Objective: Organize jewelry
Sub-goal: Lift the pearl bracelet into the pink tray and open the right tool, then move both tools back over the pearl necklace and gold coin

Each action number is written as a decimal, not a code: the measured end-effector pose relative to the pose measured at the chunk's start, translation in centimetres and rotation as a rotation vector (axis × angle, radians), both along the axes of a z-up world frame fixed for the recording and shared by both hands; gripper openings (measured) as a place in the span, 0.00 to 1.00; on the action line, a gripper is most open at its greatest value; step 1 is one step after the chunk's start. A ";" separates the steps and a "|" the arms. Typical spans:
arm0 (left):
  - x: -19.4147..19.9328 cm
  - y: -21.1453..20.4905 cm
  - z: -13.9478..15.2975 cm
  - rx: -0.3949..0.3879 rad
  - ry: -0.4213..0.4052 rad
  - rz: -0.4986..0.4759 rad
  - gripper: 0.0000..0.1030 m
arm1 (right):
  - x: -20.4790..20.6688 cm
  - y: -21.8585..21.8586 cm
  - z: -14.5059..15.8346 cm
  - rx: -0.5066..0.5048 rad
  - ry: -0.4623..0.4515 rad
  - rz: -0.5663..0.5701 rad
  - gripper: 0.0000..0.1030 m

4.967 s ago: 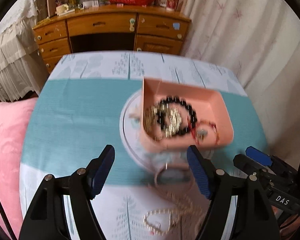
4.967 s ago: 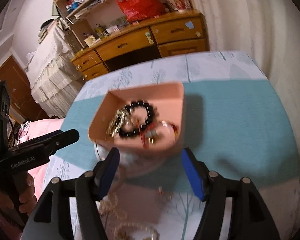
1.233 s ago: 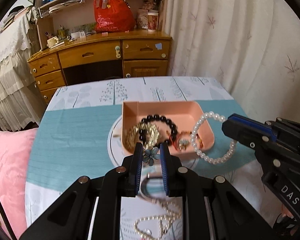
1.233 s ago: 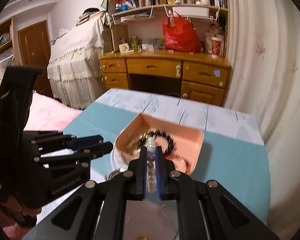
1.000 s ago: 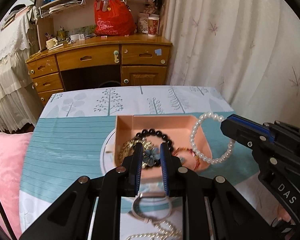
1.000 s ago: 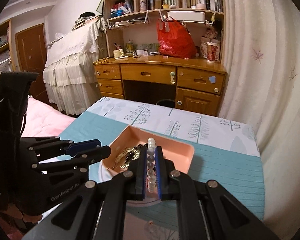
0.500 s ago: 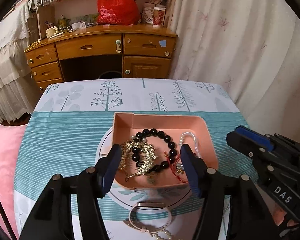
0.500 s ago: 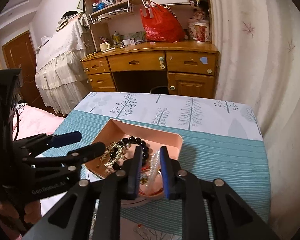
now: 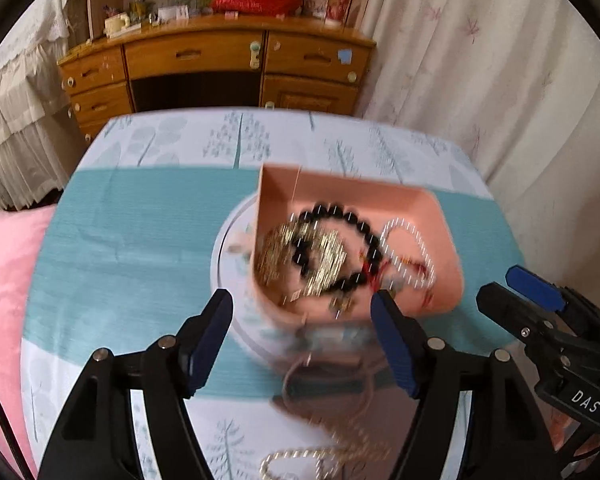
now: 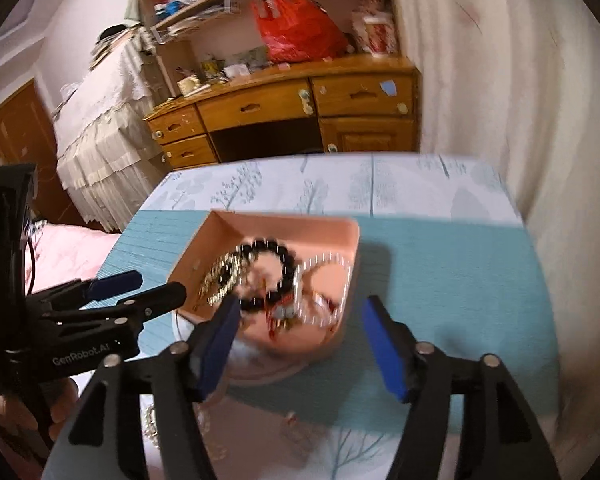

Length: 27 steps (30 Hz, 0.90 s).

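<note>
Left gripper (image 9: 302, 312): fingers spread wide, holding nothing, poised low over the near edge of the tray
Right gripper (image 10: 296, 334): fingers spread wide, empty, also facing the tray from the near side
Pink tray (image 9: 440, 216): sat on a white round plate (image 9: 220, 264) on the bench (image 9: 132, 232), just ahead of both grippers
Tray contents: black bead bracelet (image 9: 340, 248), gold chain piece (image 9: 284, 252), white pearl bracelet (image 9: 408, 248) and a red-cord piece (image 9: 376, 270), tangled together; blur hid finer detail
Loose jewelry: pink bangle (image 9: 324, 380) on the bench just near of the plate; pearl strand (image 9: 300, 460) nearer again, at the bottom edge of the left view
Key relation: bangle lay below and between the left fingers, towards the wrist from the tips; tray lay ahead of them
Bangle axis: a flat ring, no clear long axis, blurred
Nearer hand: left judged nearer to the bangle; in the right view it was hidden behind the fingers
Stage: judged partway, several pieces in the tray, at least two left on the bench
Risk: strand could snag on the bangle when lifted
</note>
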State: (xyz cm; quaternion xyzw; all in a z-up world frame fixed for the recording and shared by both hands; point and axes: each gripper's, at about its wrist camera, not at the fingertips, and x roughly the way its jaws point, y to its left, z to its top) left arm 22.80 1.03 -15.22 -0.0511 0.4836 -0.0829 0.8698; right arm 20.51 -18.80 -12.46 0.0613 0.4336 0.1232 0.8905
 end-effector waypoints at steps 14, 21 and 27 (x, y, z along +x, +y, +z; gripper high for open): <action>-6.7 2.1 -2.4 0.061 0.158 -0.152 0.84 | -10.5 0.3 -5.1 0.109 0.269 -0.257 0.65; -9.1 1.9 -2.5 0.060 0.166 -0.253 0.84 | -15.0 1.9 -6.2 -0.059 0.225 -0.327 0.65; -9.7 0.5 -3.1 0.087 0.204 -0.354 0.84 | -16.8 4.3 -6.6 -0.201 0.120 -0.259 0.65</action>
